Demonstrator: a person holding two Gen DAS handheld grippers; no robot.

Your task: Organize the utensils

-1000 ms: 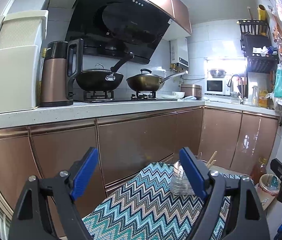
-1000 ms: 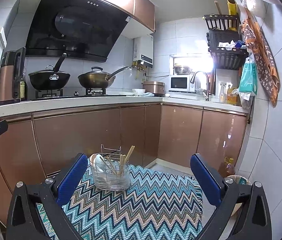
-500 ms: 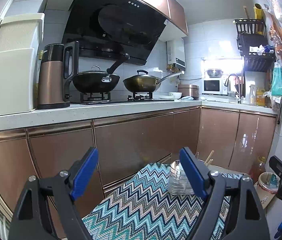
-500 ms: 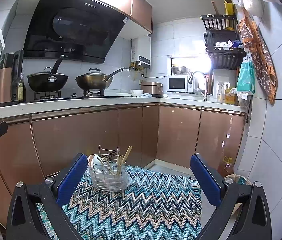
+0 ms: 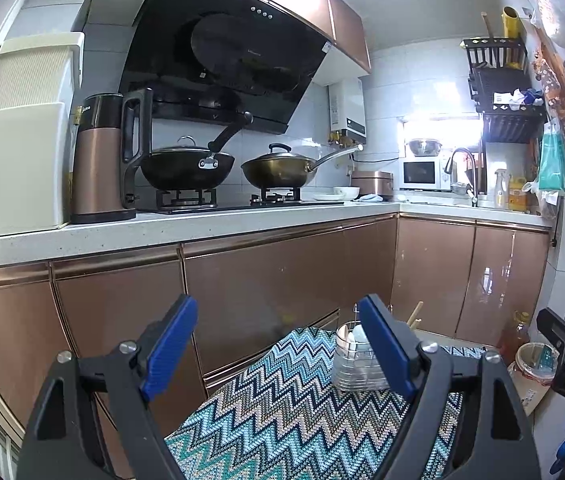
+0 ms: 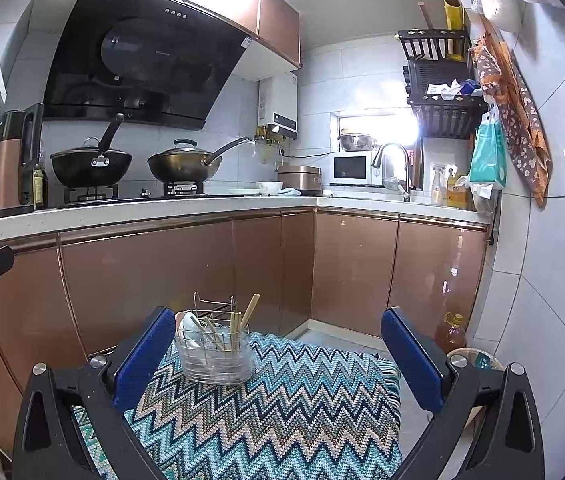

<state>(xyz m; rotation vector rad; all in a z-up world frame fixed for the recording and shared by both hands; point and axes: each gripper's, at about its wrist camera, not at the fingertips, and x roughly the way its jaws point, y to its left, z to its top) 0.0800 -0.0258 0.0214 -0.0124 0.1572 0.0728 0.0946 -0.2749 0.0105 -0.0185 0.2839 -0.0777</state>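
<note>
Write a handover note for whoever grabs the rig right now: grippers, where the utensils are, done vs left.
Left gripper: open, empty, held above the near part of the zigzag cloth.
Right gripper: open, empty, facing the utensil holder.
Utensil holder: clear tub in a wire frame, upright at the cloth's far edge. It holds chopsticks and white spoons, some leaning.
No loose utensils show on the cloth in either view.
Done: cannot tell from here; nothing is gripped.
Left: probably close in on the holder and sort its contents; confirm where they should go first.

Knitted cloth (image 6: 282,412), glossy cabinets (image 6: 146,280)
</note>
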